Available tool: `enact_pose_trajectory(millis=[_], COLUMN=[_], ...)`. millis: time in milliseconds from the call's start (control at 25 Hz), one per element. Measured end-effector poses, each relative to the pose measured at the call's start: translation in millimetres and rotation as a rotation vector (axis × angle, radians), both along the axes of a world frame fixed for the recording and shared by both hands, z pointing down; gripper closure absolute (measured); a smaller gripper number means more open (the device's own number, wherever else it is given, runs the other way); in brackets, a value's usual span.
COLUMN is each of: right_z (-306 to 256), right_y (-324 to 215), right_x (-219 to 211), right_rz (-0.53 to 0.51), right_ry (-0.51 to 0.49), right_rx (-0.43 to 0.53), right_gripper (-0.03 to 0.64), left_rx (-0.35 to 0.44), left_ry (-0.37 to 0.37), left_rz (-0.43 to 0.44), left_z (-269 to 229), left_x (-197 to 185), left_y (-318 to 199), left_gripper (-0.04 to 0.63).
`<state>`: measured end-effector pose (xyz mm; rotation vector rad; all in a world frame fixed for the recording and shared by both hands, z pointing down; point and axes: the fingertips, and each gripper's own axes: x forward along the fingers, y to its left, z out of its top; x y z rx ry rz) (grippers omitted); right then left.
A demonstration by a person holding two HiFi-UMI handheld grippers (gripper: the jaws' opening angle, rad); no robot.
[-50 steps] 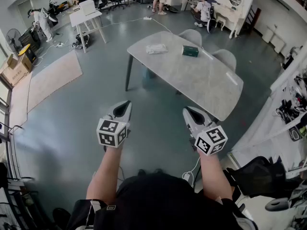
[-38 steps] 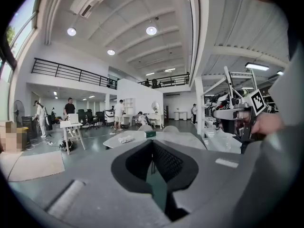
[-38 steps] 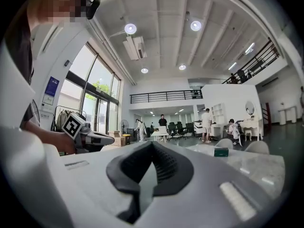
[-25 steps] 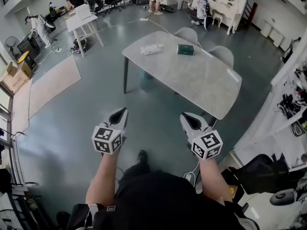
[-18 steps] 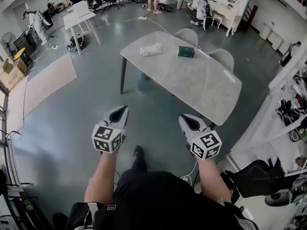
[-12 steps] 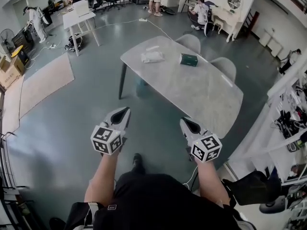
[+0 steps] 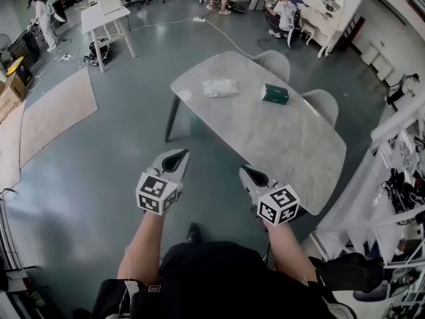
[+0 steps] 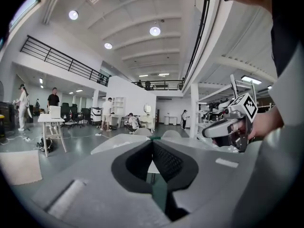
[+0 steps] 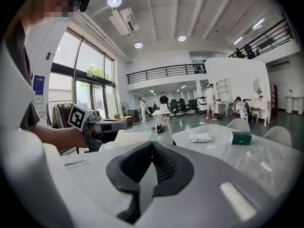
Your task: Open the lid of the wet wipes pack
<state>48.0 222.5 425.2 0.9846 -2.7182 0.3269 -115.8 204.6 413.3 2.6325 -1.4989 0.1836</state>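
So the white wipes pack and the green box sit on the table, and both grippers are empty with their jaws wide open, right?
Not quite: the jaws are shut. The left gripper view shows the left gripper closed, the right gripper view the right gripper closed. Otherwise yes: both are empty, and the white wipes pack and green box sit on the table.

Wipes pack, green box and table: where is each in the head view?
wipes pack [image 7: 220,87], head view, middle of its top.
green box [image 7: 275,94], head view, its top face.
table [image 7: 285,141], head view, bare part of its top.
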Motion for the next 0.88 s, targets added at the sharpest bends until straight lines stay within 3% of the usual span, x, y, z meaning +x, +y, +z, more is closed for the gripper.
enact_pose_trajectory(millis=[200,400,680,880], right_z=[7,13,25,35], right_y=[-32,-57,-124,-201], right_x=[-33,-41,-30,-23], right_rz=[-0.017,-0.013,0.003,-0.012], right_ry=[0.012,0.012,-0.029,-0.053], right_rx=[-0.018,-0.026,-0.049,-0.063], right_gripper=[0.614,0.614,0.614,0.614], left_rx=[-0.028,-0.015,0.012,-0.014], left_ry=[-0.036,0.0,-0.036,-0.064], left_rz=[-0.083,-0.086,-0.121,-0.099], left_z=[9,8,9,14], left_x=[-38,-55,-53,-37], left_y=[-42,-62,-123,-189], left_gripper=[0.586,0.586,0.584,0.584])
